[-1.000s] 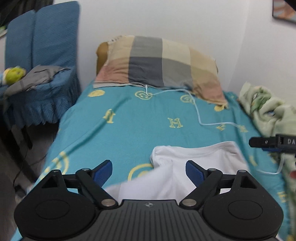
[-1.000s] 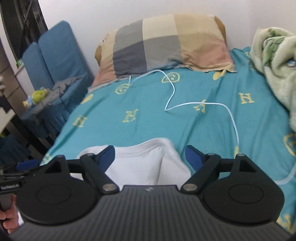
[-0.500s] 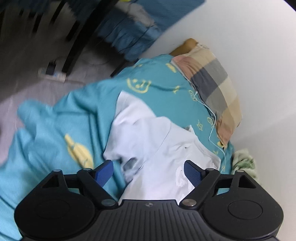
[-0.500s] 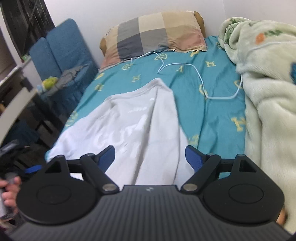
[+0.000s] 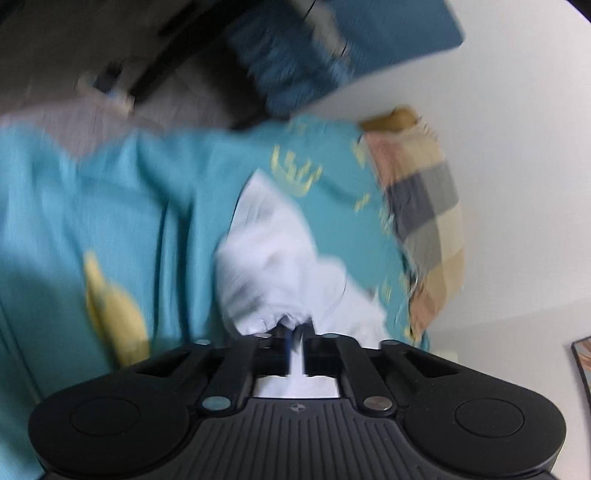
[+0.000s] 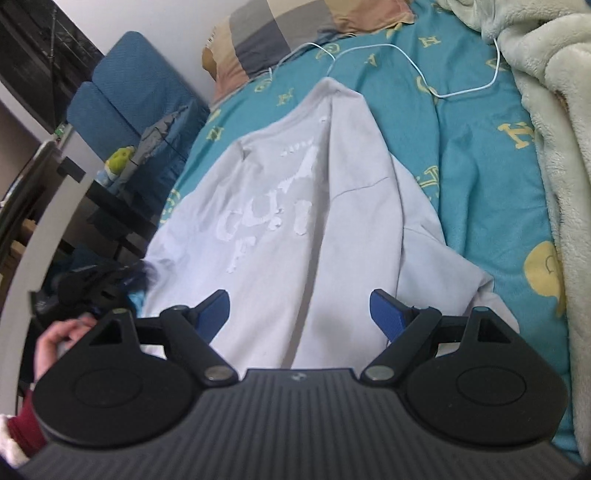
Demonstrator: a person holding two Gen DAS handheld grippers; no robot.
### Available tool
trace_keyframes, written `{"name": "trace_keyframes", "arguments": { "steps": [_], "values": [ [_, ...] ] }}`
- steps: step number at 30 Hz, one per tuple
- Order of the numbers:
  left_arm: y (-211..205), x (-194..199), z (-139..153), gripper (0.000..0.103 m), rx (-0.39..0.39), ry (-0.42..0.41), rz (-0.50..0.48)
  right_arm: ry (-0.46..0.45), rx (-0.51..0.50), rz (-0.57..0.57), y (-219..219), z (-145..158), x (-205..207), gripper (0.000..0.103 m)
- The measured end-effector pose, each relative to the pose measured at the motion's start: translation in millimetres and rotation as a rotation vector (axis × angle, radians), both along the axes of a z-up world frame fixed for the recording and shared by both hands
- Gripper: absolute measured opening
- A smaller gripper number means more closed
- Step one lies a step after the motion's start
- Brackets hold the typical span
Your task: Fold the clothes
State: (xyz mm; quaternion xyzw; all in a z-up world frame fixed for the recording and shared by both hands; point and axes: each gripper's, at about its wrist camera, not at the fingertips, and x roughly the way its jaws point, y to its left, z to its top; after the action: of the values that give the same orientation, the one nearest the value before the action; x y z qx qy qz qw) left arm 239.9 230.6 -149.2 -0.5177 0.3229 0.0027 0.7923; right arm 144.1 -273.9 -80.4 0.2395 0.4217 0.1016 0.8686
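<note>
Since half a second ago the left gripper (image 5: 294, 341) has closed its fingers on an edge of the white shirt (image 6: 295, 206) lying on the bed (image 6: 480, 155) below the pillow (image 6: 295, 29), while the right gripper (image 6: 300, 314) hovers spread, so folding can likely begin.

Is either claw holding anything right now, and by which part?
The left claw is shut on a bunched edge of the white shirt; which edge is too blurred to tell. The right claw is open, holding nothing.

Left wrist view is all motion blur, so the chair (image 5: 343, 44) is just smear. The pillow (image 6: 295, 26) and blanket (image 6: 554, 110) get cut off at the right view's edges.
</note>
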Motion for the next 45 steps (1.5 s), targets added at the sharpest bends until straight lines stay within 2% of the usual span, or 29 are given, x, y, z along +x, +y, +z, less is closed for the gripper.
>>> {"name": "trace_keyframes", "arguments": {
  "steps": [2,4,8,10,13,15,17,20,22,26,31,32,36,39,40,41,43,45],
  "values": [
    [8.5,0.3,19.0,0.001,0.070,-0.062,0.042,0.002,-0.005,-0.026,-4.1,-2.4,4.0,0.084],
    [18.5,5.9,34.4,0.001,0.138,-0.082,0.066,0.001,-0.001,-0.059,-11.5,-3.9,7.3,0.084],
    [32.5,22.0,45.1,0.000,0.452,-0.011,0.113,0.000,0.008,-0.125,-26.4,-7.0,14.1,0.084],
    [43.4,22.5,31.9,0.000,0.463,0.022,0.103,0.011,0.011,-0.158,-36.6,-8.7,19.0,0.084],
    [54.9,19.8,19.0,0.002,0.367,0.081,0.030,0.025,0.028,-0.189,-47.4,-10.1,23.6,0.084],
    [52.0,7.3,27.4,0.014,0.384,0.093,-0.018,0.029,0.038,-0.193,-50.8,-9.4,25.2,0.084],
    [45.6,-11.6,39.5,0.039,0.402,0.090,-0.075,0.021,0.029,-0.180,-48.3,-5.4,24.7,0.084],
    [32.3,-50.3,56.0,0.050,0.352,0.120,-0.154,0.011,0.027,-0.159,-44.8,0.8,20.4,0.084],
    [16.1,-81.2,62.9,0.052,0.350,0.166,-0.264,0.000,0.033,-0.140,-43.6,5.4,14.8,0.084],
    [-27.2,-136.8,69.6,0.057,0.439,0.303,-0.490,-0.024,0.037,-0.124,-45.4,14.4,0.9,0.084],
    [-64.1,-187.0,56.1,0.059,0.429,0.510,-0.622,-0.040,0.054,-0.119,-54.7,23.9,-11.9,0.084],
    [-71.7,-192.7,52.0,0.057,0.437,0.555,-0.646,-0.043,0.058,-0.126,-58.1,25.7,-14.0,0.084],
    [-92.6,-201.5,53.0,0.059,0.506,0.615,-0.689,-0.052,0.094,-0.164,-77.4,30.9,-17.1,0.084],
    [-109.5,-209.5,51.7,0.050,0.555,0.659,-0.763,-0.045,0.101,-0.192,-86.4,30.0,-16.4,0.085],
    [-115.3,-212.9,52.8,0.034,0.564,0.661,-0.805,-0.042,0.109,-0.194,-88.0,28.9,-16.1,0.085],
    [-118.0,-216.5,56.1,0.014,0.574,0.661,-0.826,-0.041,0.116,-0.194,-88.7,27.9,-15.7,0.085],
    [-123.0,-223.8,63.0,0.006,0.596,0.662,-0.865,-0.037,0.119,-0.190,-88.3,26.2,-14.3,0.085],
    [-123.2,-230.1,77.0,0.004,0.633,0.645,-0.885,-0.032,0.119,-0.185,-87.4,24.6,-12.7,0.084]
  ]
}}
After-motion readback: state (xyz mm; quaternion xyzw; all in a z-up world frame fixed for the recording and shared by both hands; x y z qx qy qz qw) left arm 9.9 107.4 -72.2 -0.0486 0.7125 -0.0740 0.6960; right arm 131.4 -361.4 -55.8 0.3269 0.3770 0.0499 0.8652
